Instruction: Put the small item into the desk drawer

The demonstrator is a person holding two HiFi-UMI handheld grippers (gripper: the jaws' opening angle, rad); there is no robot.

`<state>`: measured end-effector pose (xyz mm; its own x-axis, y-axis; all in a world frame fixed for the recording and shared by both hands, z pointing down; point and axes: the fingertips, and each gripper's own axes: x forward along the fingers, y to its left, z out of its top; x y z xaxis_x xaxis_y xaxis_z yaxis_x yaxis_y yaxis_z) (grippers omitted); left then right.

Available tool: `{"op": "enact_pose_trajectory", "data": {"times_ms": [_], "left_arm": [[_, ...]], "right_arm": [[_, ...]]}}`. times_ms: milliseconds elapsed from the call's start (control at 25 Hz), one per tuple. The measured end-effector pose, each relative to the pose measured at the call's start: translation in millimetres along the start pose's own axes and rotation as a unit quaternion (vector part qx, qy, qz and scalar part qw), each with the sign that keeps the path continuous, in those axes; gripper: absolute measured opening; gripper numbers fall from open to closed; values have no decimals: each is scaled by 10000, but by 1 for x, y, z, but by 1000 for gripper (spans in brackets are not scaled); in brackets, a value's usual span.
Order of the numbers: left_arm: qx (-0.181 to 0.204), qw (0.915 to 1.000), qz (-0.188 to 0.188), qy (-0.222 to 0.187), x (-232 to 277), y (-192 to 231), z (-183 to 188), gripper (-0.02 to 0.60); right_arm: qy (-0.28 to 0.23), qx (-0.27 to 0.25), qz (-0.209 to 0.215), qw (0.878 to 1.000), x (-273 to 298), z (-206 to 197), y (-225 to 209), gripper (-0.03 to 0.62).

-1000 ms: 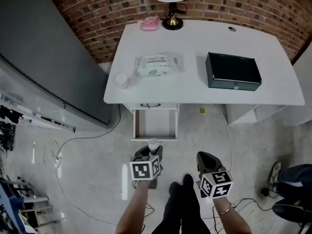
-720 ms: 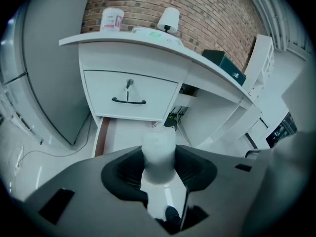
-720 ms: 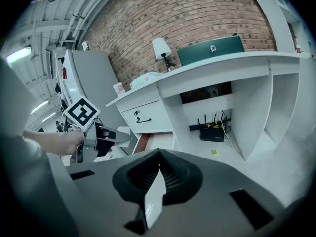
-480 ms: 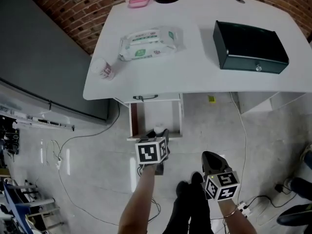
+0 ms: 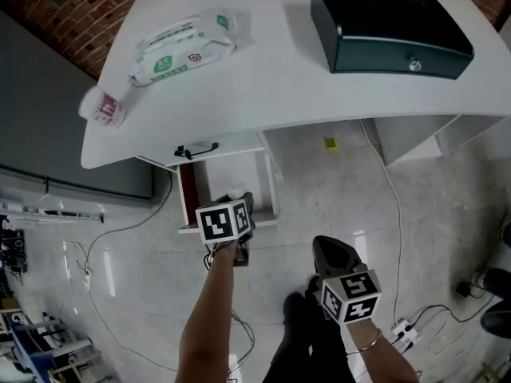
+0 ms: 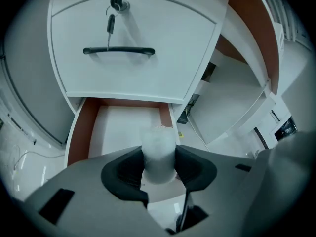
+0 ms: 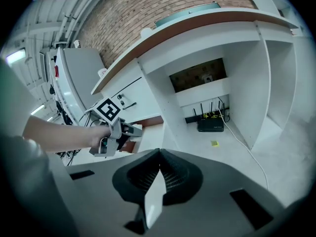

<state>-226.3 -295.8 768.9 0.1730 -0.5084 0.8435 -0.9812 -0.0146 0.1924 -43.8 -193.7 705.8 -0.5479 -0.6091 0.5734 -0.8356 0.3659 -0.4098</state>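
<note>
A small whitish cylinder (image 6: 158,154) sits upright between the black pads of my left gripper (image 6: 159,166), which is shut on it. In the head view the left gripper (image 5: 239,199) hangs over the front edge of the open desk drawer (image 5: 227,174), with the cylinder (image 5: 234,191) at its tip. The drawer's white bottom (image 6: 118,130) lies just ahead, brown-walled, with nothing in it. My right gripper (image 5: 328,254) is low at the right, away from the desk. Its jaws are shut with nothing between them (image 7: 158,158).
Above the open drawer is a shut drawer front with a black handle (image 6: 118,51) and a key (image 6: 116,4). On the white desk (image 5: 279,78) lie a wipes pack (image 5: 182,45), a dark box (image 5: 383,30) and a small cup (image 5: 102,107). A router (image 7: 211,125) and cables lie beneath.
My left gripper has moved forward with the cylinder, from short of the drawer to over its front edge. The head view has come closer to the desk. The right gripper stayed low.
</note>
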Motion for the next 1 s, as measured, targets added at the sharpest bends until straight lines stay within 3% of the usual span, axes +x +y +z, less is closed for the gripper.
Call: {"op": "enact_pose_trajectory", "data": {"times_ms": [560, 1000], "left_arm": [[69, 9995, 172, 274, 78, 15, 12, 199], [133, 9959, 319, 836, 132, 31, 3, 199]], "right_arm": [[-46, -31, 84, 9999, 51, 0, -32, 8], [-38, 4, 113, 9999, 79, 0, -52, 8]]}}
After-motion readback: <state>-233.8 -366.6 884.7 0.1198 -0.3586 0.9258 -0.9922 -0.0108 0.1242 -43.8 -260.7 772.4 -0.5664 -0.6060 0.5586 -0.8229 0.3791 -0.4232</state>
